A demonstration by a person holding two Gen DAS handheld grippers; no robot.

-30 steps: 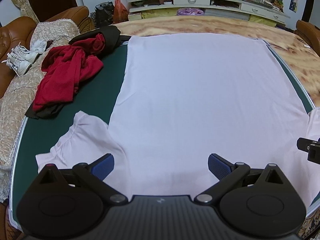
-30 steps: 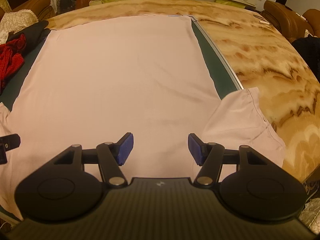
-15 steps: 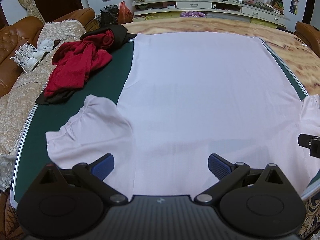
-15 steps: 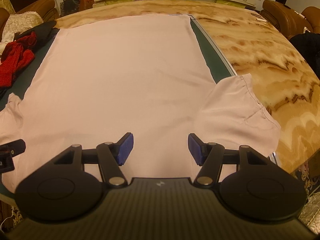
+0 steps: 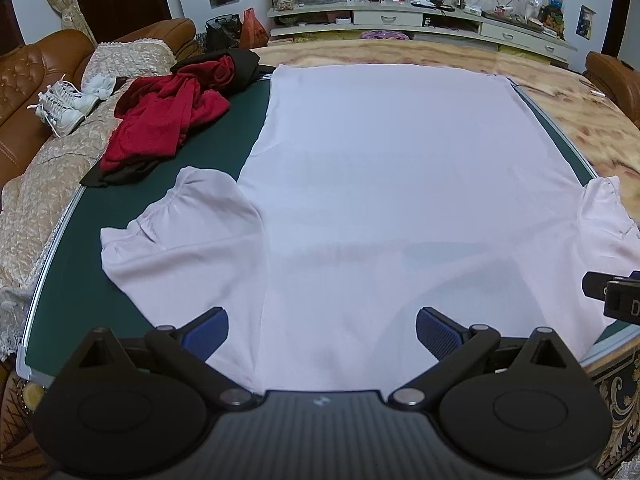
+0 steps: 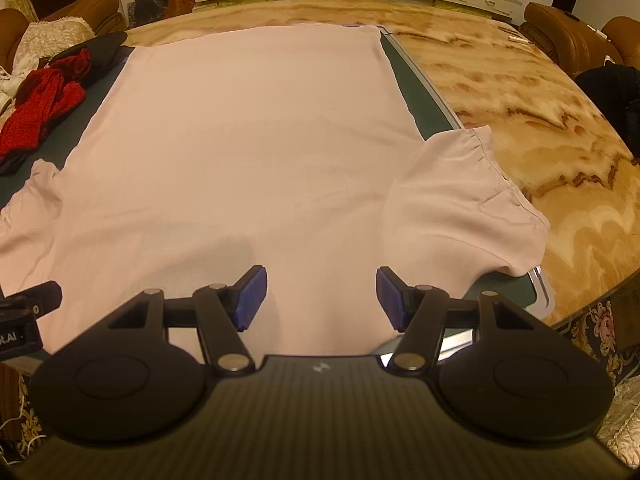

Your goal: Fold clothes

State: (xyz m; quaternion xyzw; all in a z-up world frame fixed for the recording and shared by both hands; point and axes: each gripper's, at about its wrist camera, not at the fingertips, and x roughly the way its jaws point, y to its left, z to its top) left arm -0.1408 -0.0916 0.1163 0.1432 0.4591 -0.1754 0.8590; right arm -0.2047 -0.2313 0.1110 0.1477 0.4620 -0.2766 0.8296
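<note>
A pale lilac T-shirt (image 5: 392, 184) lies flat on the green mat (image 5: 80, 264), its shoulder end toward me, with its left sleeve (image 5: 188, 228) and right sleeve (image 6: 464, 200) spread out. It also shows in the right wrist view (image 6: 256, 148). My left gripper (image 5: 322, 332) is open and empty above the shirt's near edge, left of centre. My right gripper (image 6: 322, 298) is open and empty above the near edge beside the right sleeve. The right gripper's side shows in the left wrist view (image 5: 616, 292).
A heap of red and black clothes (image 5: 172, 120) lies at the mat's far left. The marble table (image 6: 520, 92) extends to the right. A sofa with white shoes (image 5: 60, 108) stands left; a shelf unit (image 5: 400, 24) lines the far wall.
Both grippers have drawn back toward me and risen, so more of the shirt, both sleeves and the table's near edge have come into view. Both stay open.
</note>
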